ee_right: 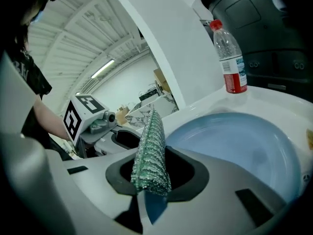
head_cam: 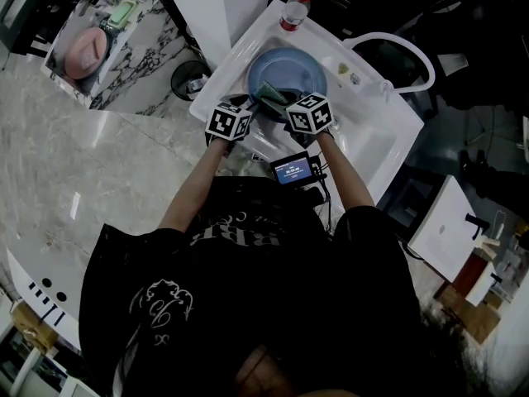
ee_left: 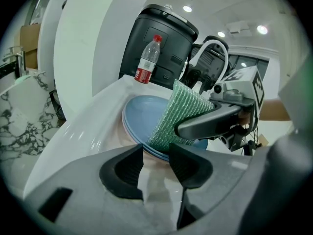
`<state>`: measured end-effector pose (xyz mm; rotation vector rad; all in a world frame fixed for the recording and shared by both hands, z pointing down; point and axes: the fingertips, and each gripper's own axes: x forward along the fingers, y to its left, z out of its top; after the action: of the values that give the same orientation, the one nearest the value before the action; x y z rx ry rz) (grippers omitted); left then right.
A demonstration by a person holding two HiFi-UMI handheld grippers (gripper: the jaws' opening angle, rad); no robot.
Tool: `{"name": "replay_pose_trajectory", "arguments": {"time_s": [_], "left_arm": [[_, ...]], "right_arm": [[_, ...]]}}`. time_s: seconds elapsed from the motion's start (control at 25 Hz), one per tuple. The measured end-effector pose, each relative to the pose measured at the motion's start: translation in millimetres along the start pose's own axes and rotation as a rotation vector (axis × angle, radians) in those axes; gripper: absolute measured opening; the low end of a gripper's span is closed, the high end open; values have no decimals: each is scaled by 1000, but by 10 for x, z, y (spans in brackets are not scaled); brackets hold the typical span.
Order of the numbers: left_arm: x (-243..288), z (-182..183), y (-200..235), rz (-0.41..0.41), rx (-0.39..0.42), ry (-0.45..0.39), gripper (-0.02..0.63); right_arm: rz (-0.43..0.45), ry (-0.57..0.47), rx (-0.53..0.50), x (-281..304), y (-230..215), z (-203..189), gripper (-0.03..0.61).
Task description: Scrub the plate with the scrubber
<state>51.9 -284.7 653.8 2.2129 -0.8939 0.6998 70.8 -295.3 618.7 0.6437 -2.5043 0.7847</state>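
- The right gripper (ee_right: 152,170) has its jaws pinching a green mesh scrubber (ee_right: 150,146), which stands on edge between the pads
- A round blue plate (ee_right: 234,141) lies just ahead of those jaws and to their right, inside the white sink basin (head_cam: 376,139); the scrubber's lower end appears to rest on the plate's near rim
- The left gripper (ee_left: 156,158) has its jaws spread and grips nothing; the plate's near rim sits just past its tips
- A clear plastic bottle with a red cap (ee_right: 230,62) stands on the sink ledge beyond the plate
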Motion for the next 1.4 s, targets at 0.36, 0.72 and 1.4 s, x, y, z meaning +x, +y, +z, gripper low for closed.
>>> {"name": "replay_pose_trajectory", "arguments": {"time_s": [0.36, 0.72, 1.4], "left_arm": [[-3, 8, 7, -8, -28, -7, 167], [-12, 22, -5, -7, -19, -12, 167], [-26, 19, -9, -2, 17, -22, 167]], "right_arm": [[-109, -26, -55, -293, -370, 118, 91], [-390, -17, -165, -851, -1267, 348, 91], [-444, 67, -203, -872, -1240, 18, 92]]}}
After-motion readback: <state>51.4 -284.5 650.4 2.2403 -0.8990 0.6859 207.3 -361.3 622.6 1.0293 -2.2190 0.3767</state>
